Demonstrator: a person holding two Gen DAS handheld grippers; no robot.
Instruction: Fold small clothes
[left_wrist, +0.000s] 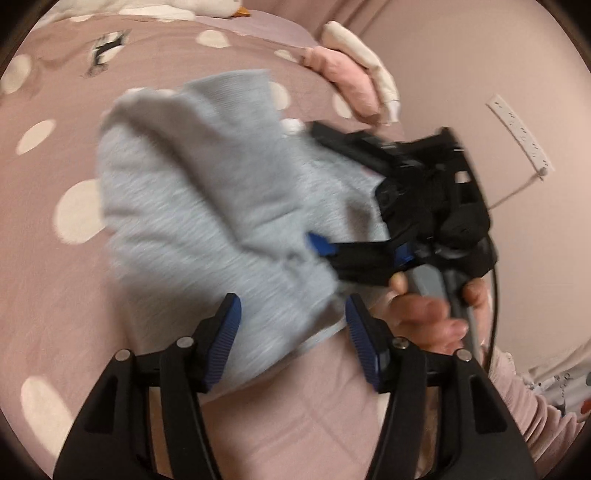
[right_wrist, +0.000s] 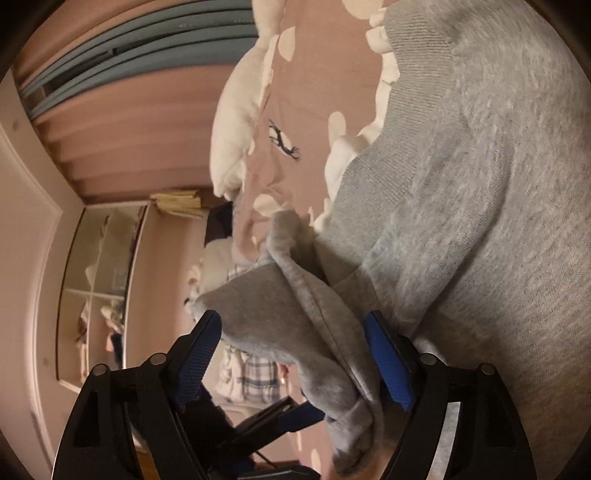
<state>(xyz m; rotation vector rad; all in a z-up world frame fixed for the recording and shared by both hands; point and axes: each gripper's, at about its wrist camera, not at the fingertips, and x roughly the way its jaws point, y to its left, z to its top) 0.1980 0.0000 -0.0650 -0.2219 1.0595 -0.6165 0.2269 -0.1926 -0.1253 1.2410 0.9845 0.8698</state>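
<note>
**Grey garment slack between two parted grippers over the bed**

The small, heather-grey knit garment (left_wrist: 207, 206) lies bunched on the dusty-pink bedspread with large white dots (left_wrist: 48, 229), directly ahead of the left gripper (left_wrist: 291, 343). That gripper's blue ribbed pads stand apart, with the garment's near hem lying between them but not pinched. The right gripper (right_wrist: 295, 354) comes in from the garment's right edge; its jaws are also spread, a folded flap of grey cloth draped loosely between them and resting against one pad (no squeeze shows). In the left wrist view the person's hand (left_wrist: 432, 314) grips the handle of the right gripper (left_wrist: 325, 251), just beside the cloth. The garment's long axis seems to run away from the left gripper toward the pillows, so either gripper could retake an edge; the left appears squarer to the hem. Blur makes the finer folds hard to read.
</note>
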